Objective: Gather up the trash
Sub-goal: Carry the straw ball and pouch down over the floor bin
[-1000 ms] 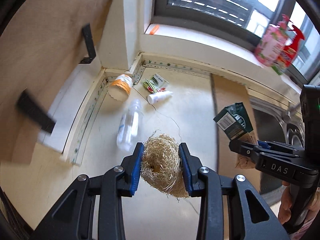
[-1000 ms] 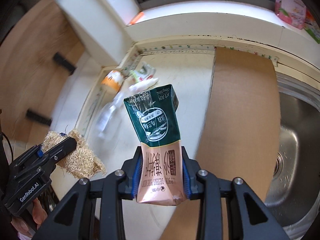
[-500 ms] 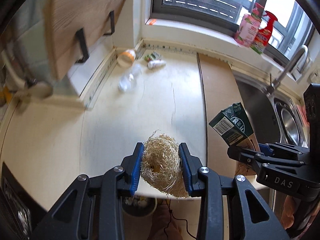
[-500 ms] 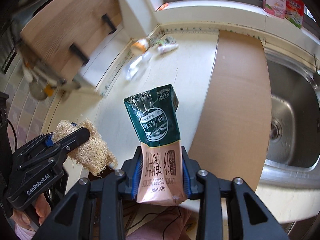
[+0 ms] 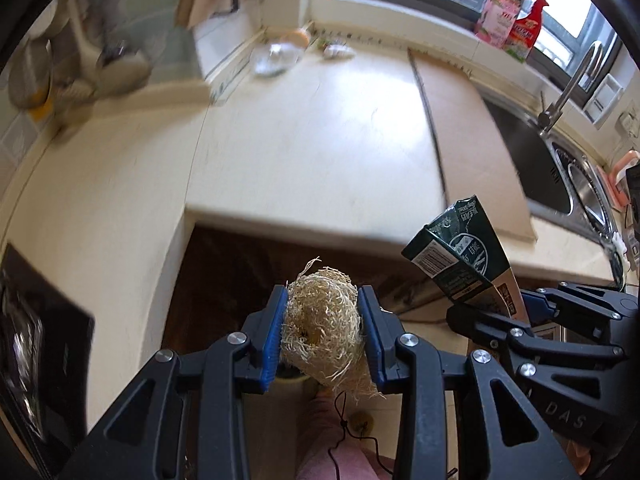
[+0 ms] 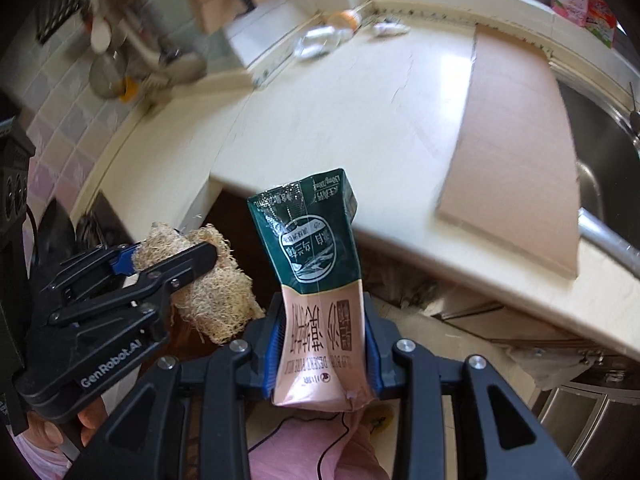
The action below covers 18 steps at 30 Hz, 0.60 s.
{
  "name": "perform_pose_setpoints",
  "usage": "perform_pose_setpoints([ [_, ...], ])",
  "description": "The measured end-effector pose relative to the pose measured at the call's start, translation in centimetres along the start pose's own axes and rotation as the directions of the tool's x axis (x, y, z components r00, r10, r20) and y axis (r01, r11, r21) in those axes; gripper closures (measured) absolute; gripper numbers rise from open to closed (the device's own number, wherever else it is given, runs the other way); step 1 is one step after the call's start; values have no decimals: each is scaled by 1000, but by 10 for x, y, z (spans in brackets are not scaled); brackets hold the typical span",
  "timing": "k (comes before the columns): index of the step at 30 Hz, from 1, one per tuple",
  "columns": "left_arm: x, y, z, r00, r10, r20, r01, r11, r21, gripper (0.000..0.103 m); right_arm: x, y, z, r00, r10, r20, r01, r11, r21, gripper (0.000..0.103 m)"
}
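Note:
My left gripper [image 5: 322,334] is shut on a straw-coloured loofah scrubber [image 5: 322,328], held in the air in front of the counter's front edge. It also shows in the right wrist view [image 6: 212,280]. My right gripper [image 6: 322,344] is shut on a green and pink milk carton [image 6: 316,264], upright, to the right of the loofah; the carton also shows in the left wrist view [image 5: 464,252]. More trash lies in the far counter corner: a clear plastic bottle [image 5: 276,58], an orange-lidded cup [image 5: 298,36] and a small white tube [image 5: 338,51].
A cream counter [image 5: 312,148] with a brown board [image 5: 472,148] on its right part. A steel sink [image 5: 568,176] and tap [image 5: 568,88] are further right. Spray bottles [image 5: 512,24] stand on the sill. A dark floor gap [image 5: 240,276] lies below the counter edge.
Both grippers have pulled back from the counter, past its front edge, with the loofah and the carton still held. The corner trash now looks much farther away.

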<state>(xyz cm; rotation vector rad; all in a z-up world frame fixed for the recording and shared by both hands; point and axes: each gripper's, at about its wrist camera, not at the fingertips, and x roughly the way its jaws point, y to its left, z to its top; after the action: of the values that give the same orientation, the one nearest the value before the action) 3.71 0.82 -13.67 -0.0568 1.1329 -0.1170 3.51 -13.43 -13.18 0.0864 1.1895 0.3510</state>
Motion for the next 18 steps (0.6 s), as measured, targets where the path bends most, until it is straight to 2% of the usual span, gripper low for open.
perform_pose_setpoints([
  [4,21,17,-29,999,8,-42,-9,999,-43,69,23,17,-20,999,-34,-18,33,999,-37,68],
  [10,71,42,-63,991,47,-122,-55,997,-61,69,83,24,-44,994,-77,-84,73,996,-44,68],
  [18,159,78,-104,970,66,-233,-89,992,-90,68,185,13,-69,978,-44,-206,45,999,-2,68],
])
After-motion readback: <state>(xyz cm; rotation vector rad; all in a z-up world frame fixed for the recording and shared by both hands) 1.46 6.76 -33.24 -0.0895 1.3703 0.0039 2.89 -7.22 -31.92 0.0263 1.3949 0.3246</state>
